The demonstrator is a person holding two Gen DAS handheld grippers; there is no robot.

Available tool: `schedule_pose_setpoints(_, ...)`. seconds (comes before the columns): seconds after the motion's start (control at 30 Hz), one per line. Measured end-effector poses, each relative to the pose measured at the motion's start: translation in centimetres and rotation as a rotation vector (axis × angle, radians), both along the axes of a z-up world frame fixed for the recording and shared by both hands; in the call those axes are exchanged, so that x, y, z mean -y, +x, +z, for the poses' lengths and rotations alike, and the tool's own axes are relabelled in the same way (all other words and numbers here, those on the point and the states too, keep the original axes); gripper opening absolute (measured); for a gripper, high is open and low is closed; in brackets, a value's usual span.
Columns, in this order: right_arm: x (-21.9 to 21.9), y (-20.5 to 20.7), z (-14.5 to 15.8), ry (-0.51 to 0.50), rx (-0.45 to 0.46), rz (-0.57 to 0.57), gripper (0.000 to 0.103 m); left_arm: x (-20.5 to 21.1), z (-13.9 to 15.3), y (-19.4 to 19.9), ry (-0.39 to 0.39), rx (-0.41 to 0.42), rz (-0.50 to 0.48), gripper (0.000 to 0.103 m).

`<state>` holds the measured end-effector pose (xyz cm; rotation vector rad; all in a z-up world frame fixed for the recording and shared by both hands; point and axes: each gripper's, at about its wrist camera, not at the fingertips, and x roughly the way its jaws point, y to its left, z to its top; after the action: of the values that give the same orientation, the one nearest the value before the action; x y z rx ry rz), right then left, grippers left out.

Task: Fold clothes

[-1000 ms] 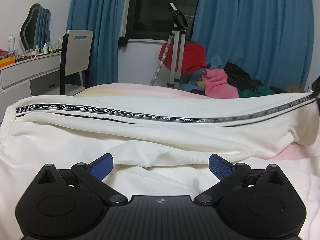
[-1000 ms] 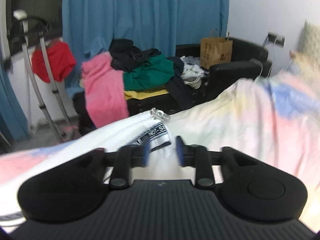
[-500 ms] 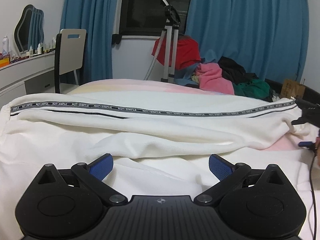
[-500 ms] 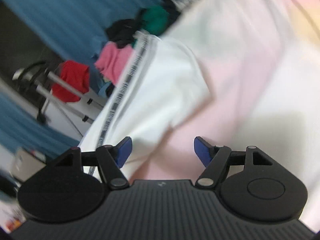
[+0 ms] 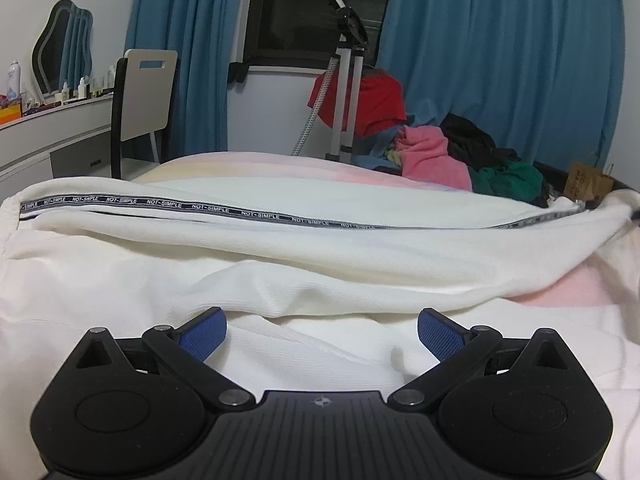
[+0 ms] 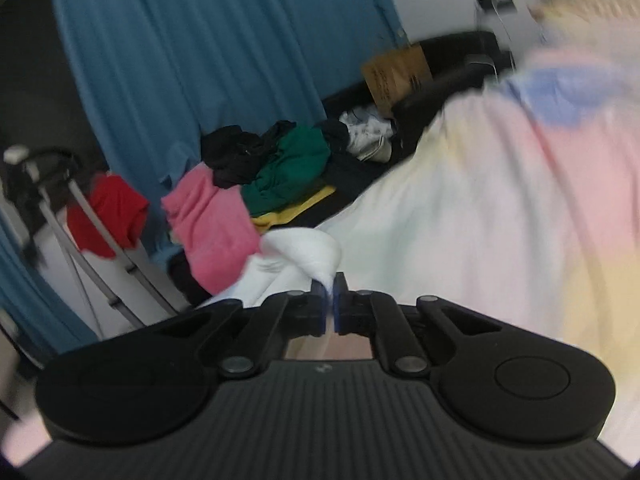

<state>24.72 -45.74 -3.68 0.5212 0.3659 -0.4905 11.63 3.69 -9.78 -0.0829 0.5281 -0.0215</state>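
White trousers [image 5: 280, 248] with a black lettered side stripe [image 5: 240, 213] lie stretched across the bed in the left wrist view. My left gripper [image 5: 319, 330] is open, low over the white cloth near its front edge, holding nothing. In the right wrist view my right gripper [image 6: 328, 300] is shut on a fold of the white trousers [image 6: 308, 254], which rises from the jaws to the left. That view is blurred.
A pastel bedspread [image 6: 500, 200] covers the bed. A pile of pink, green and black clothes [image 5: 460, 156] lies on a dark sofa beyond it, with a paper bag [image 6: 396, 72]. A stand with a red garment [image 5: 360, 100], a chair [image 5: 144, 100] and a dresser [image 5: 48, 128] are behind.
My right gripper was open half a second ago and has now shut on the end of the white trousers. The left gripper stays open in nearly the same place.
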Motion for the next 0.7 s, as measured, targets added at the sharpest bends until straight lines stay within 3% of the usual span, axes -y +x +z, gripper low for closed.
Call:
schedule_pose_setpoints(0.1, 1.7, -2.1, -1.7, 0.001, -0.048, 0.008, 0.007, -0.1, 0.2, -0.1, 0.001, 0.008, 0.004, 0.103)
schedule_pose_setpoints(0.27, 2.6, -5.9, -7.1, 0.122, -0.068, -0.040, 0.007, 0.2, 0.3, -0.5, 0.019, 0.013, -0.008, 0.103)
schedule_pose_setpoints(0.33, 2.5, -6.9, -8.0, 0.157, -0.049, -0.059, 0.006, 0.4, 0.4, -0.7, 0.033, 0.025, -0.016, 0.103)
schedule_pose_setpoints(0.57, 2.8, -7.5, -3.6, 0.077, 0.026, -0.065, 0.006, 1.2, 1.7, -1.9, 0.047, 0.072, -0.057, 0.103)
schedule_pose_setpoints(0.7, 4.4, -8.6, -5.3, 0.055, -0.042, -0.111, 0.006, 1.4, 2.6, -2.6, 0.036, 0.090, -0.082, 0.103)
